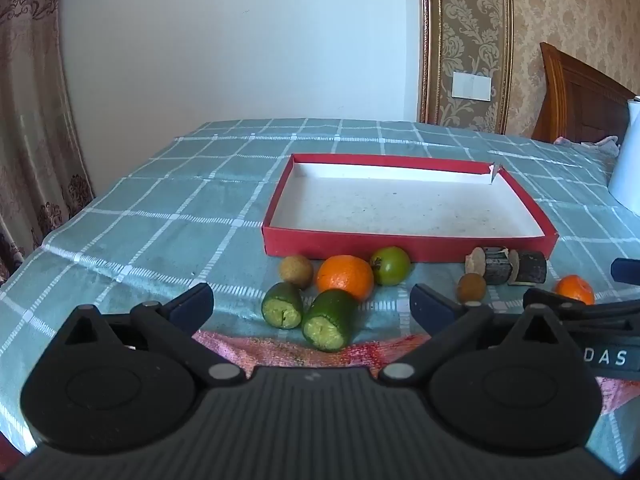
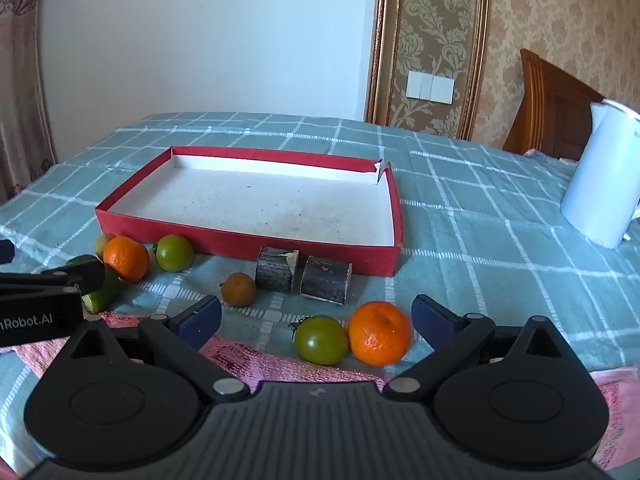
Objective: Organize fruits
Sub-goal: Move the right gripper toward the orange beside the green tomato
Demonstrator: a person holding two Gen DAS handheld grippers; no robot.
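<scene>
I see the tabletop point(image 2: 460, 208) spread with a blue-green checked cloth, and a pink towel point(image 2: 256, 356) lying along its near edge. On the cloth sits a shallow red box point(image 2: 248, 246) with a white inside and nothing in it. A white kettle point(image 2: 596, 184) stands well off to the right of the box.

My left gripper point(image 1: 312, 308) has its jaws spread wide with nothing between the pads. It hangs tilted down over two green cucumber pieces point(image 1: 330, 326), cut ends facing me, at the towel's far edge. My right gripper point(image 2: 316, 316) is likewise spread wide and pinching nothing, above an orange point(image 2: 378, 332) and a green tomato point(image 2: 320, 340) that touch each other at the towel's edge.

All the fruit lies outside the box, along its near wall. Two dark cut cylinder pieces point(image 2: 304, 274) lie side by side just before that wall. Left of them, another orange point(image 1: 346, 276) sits between a second green tomato point(image 1: 391, 266) and a small brown fruit point(image 1: 296, 271), all close together. One more small brown fruit point(image 2: 238, 289) rests alone in front of the dark pieces.
</scene>
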